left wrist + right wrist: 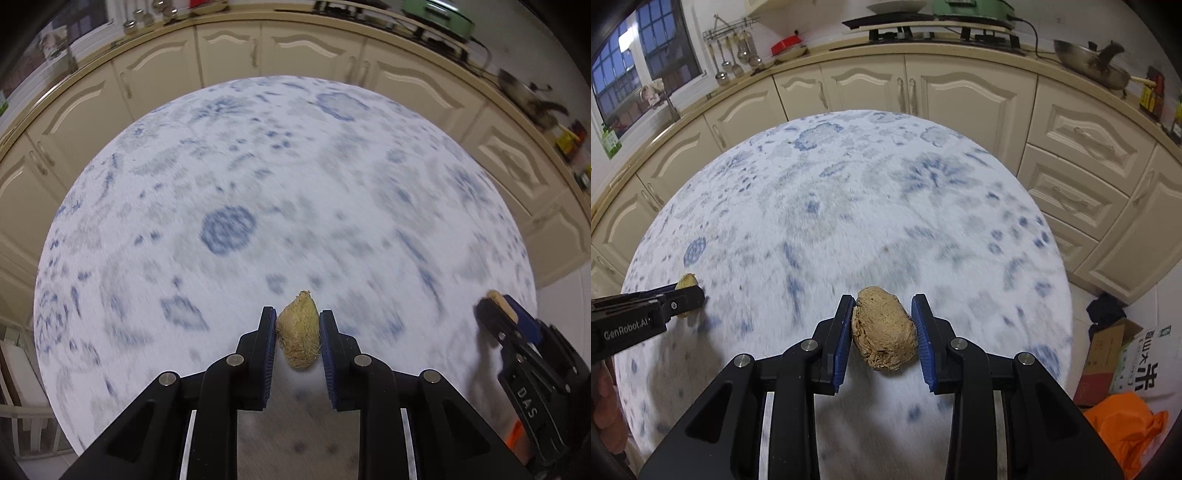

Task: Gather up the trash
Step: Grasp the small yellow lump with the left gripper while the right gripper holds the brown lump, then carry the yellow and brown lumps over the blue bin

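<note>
We see our left hand-held gripper (297, 334) as black angular arms with round silver screws, ribbed blue pads (270, 354) inside each finger. Our right hand-held gripper (882, 325) matches it. White lettering marks the other tool's side at nine o'clock in the right view.

"GenRobot.AI" — on the left gripper (689, 295); "DAS" on the right gripper (495, 302) (partly hidden).
</note>
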Available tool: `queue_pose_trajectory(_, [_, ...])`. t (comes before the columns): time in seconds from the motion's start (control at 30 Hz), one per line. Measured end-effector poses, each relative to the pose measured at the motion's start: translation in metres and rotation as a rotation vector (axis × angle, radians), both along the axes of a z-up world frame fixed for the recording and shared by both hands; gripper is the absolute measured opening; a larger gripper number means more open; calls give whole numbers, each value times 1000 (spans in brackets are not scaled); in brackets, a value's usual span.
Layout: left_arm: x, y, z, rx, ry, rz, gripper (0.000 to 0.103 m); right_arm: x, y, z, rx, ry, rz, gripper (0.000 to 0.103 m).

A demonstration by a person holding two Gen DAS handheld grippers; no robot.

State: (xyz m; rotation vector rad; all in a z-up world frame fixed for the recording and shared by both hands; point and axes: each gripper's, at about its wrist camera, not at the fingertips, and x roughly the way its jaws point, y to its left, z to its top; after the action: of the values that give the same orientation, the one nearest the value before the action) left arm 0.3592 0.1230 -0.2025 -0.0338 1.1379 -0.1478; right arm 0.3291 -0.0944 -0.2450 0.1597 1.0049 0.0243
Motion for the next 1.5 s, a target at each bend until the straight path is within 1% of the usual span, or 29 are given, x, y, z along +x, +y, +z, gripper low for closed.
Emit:
queue_pose_trajectory(0.1, [-21, -8, 0, 0, -3, -17, 22, -16, 2, -1, -32, -27, 9, 33])
queue_pose_trajectory(0.13, [-27, -8, -1, 6, -5, -1, 22, -19, 4, -1, -53, -37, 1, 34])
queue_pose_trajectory(0.17, [-32, -7, 0, 8, -24, 18, 23, -22, 7, -2, -71, -47, -3, 35])
queue_pose_trajectory(0.2, [-35, -5, 0, 15, -32, 43, 23, -23, 9, -2, -73, -52, -3, 41])
queue_pose_trajectory(0.23, [-38, -2, 1, 3, -42, 77, 23, -24, 11, -3, -59, -68, -2, 51])
queue_pose_trajectory(0.27, [-40, 0, 1, -14, -48, 103, 25, -26, 12, -4, -48, -80, -2, 57])
queue_pose_trajectory(0.3, [-45, 2, 1, -28, -59, 121, 27, -28, 15, -5, -54, -87, -8, 66])
queue_pose_trajectory(0.33, [-48, 1, -1, -27, -71, 123, 28, -31, 17, -5, -68, -91, -17, 71])
queue_pose_trajectory(0.4, [-52, -5, -1, 2, -95, 101, 34, -33, 17, -5, -91, -84, -40, 76])
queue_pose_trajectory(0.43, [-54, -9, -1, 24, -107, 88, 37, -32, 14, -6, -91, -75, -58, 76])
queue_pose_trajectory(0.47, [-57, -14, -2, 46, -119, 81, 46, -31, 11, -5, -79, -73, -72, 76])
queue_pose_trajectory(0.5, [-59, -17, -4, 67, -127, 89, 65, -32, 10, -5, -77, -76, -77, 72])
queue_pose_trajectory(0.53, [-56, -19, -9, 80, -132, 104, 72, -33, 10, -5, -98, -80, -90, 57])
queue_pose_trajectory(0.57, [-58, -18, -11, 69, -157, 128, 69, -35, 12, -4, -136, -100, -110, 48])
queue_pose_trajectory(0.6, [-61, -18, -12, 61, -179, 138, 53, -36, 12, -4, -121, -109, -101, 31])
queue_pose_trajectory(0.63, [-64, -22, -10, 66, -200, 123, 34, -36, 11, -4, -112, -113, -105, 31])
queue_pose_trajectory(0.67, [-65, -27, -8, 66, -195, 94, 18, -35, 11, -4, -107, -113, -106, 31])
queue_pose_trajectory(0.73, [-66, -36, -7, 109, -190, 84, 18, -35, 10, -4, -102, -118, -104, 31])
queue_pose_trajectory(0.77, [-66, -38, -7, 118, -189, 81, 18, -35, 9, -4, -97, -117, -102, 31])
queue_pose_trajectory(0.9, [-66, -43, -6, 104, -163, 82, 17, -38, 2, -3, -66, -112, -113, 31])
queue_pose_trajectory(1.07, [-67, -59, -2, 107, -155, 46, 17, -44, -15, 2, -47, -113, -155, 31])
queue_pose_trajectory(1.3, [-76, -102, 4, 103, -161, -51, 17, -64, -54, 14, -41, -133, -245, 31])
queue_pose_trajectory(1.4, [-83, -125, 5, 73, -146, -114, 17, -74, -78, 17, -46, -133, -306, 31])
queue_pose_trajectory(1.5, [-88, -148, 4, 81, -148, -166, 17, -85, -104, 17, -53, -118, -371, 31])
